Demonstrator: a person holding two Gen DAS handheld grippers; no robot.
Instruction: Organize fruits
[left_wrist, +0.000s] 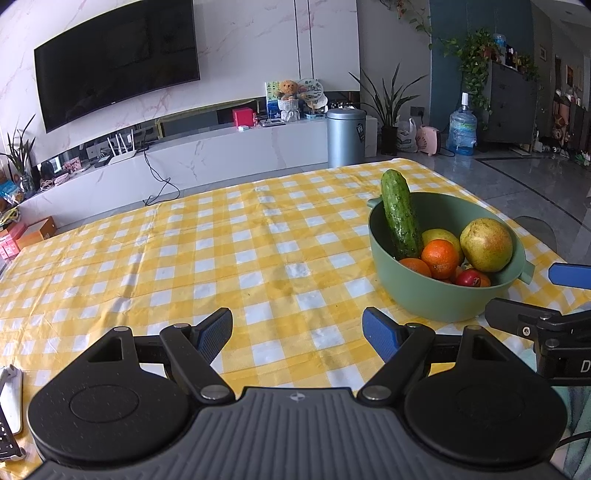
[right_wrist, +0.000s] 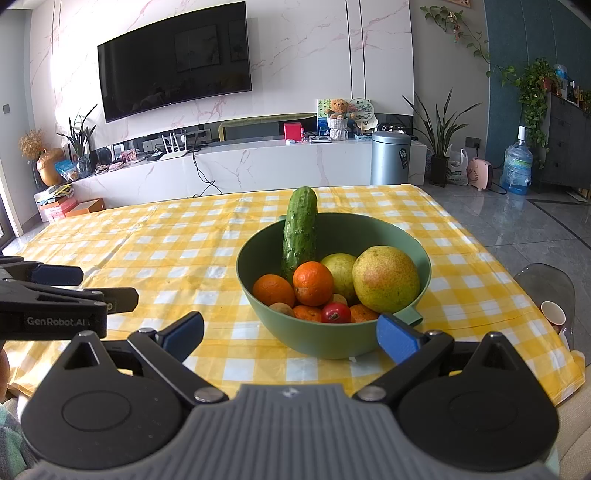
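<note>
A green bowl (right_wrist: 406, 240) stands on the yellow checked tablecloth (right_wrist: 166, 258). In it a cucumber (right_wrist: 300, 230) leans upright, with a large pear (right_wrist: 386, 278), a smaller yellow-green fruit (right_wrist: 341, 267), several oranges (right_wrist: 313, 283) and a small red fruit (right_wrist: 335, 313). My right gripper (right_wrist: 290, 334) is open and empty just in front of the bowl. My left gripper (left_wrist: 297, 334) is open and empty over bare cloth, left of the bowl (left_wrist: 417, 295). The cucumber (left_wrist: 400, 214) and pear (left_wrist: 487, 244) also show in the left wrist view.
The right gripper's fingers (left_wrist: 569, 275) show at the right edge of the left wrist view; the left gripper's body (right_wrist: 51, 306) shows at the left of the right wrist view. A grey chair (right_wrist: 546, 288) with a paper cup (right_wrist: 553, 312) stands past the table's right edge.
</note>
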